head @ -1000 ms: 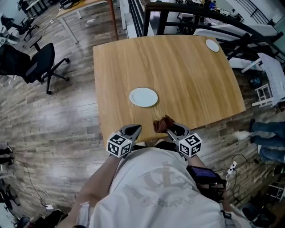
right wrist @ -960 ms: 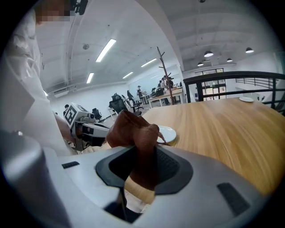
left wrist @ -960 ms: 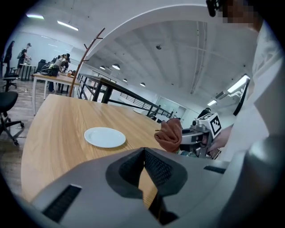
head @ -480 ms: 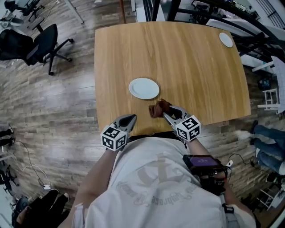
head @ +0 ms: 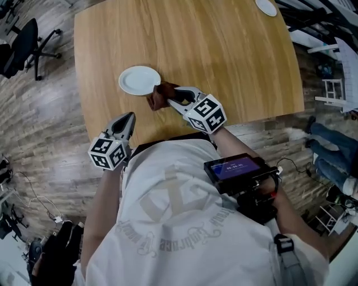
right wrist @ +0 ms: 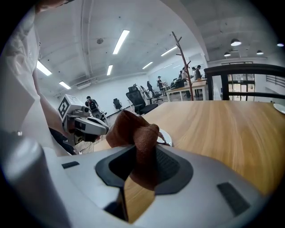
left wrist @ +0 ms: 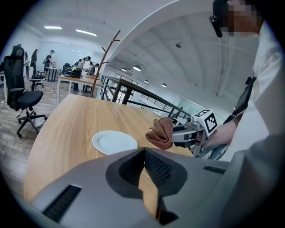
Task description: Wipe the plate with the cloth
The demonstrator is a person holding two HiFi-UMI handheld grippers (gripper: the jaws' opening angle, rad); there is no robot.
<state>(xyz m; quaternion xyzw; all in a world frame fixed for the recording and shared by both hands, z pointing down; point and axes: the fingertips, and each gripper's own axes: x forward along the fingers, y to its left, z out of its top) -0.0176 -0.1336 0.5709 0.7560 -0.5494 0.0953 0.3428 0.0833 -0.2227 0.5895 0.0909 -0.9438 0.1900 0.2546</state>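
A white plate [head: 139, 80] lies on the wooden table [head: 224, 56] near its front left. My right gripper [head: 172, 98] is shut on a bunched brown cloth [head: 158, 95], which hangs just at the plate's near right rim. From the right gripper view the cloth [right wrist: 136, 133] fills the jaws and hides most of the plate [right wrist: 166, 136]. My left gripper [head: 128, 119] is shut with nothing in it, over the table's front edge, short of the plate. The left gripper view shows the plate [left wrist: 114, 141], the cloth [left wrist: 161, 132] and the right gripper [left wrist: 191, 133] beyond it.
A second small white plate [head: 266, 6] sits at the table's far right corner. A black office chair [head: 22, 47] stands on the wood floor to the left. White furniture and railings crowd the right side. People work at desks [left wrist: 73, 75] far behind.
The right gripper has carried the cloth forward and left, from the table's front edge up to the plate's rim. The left gripper has stayed shut near the front edge.
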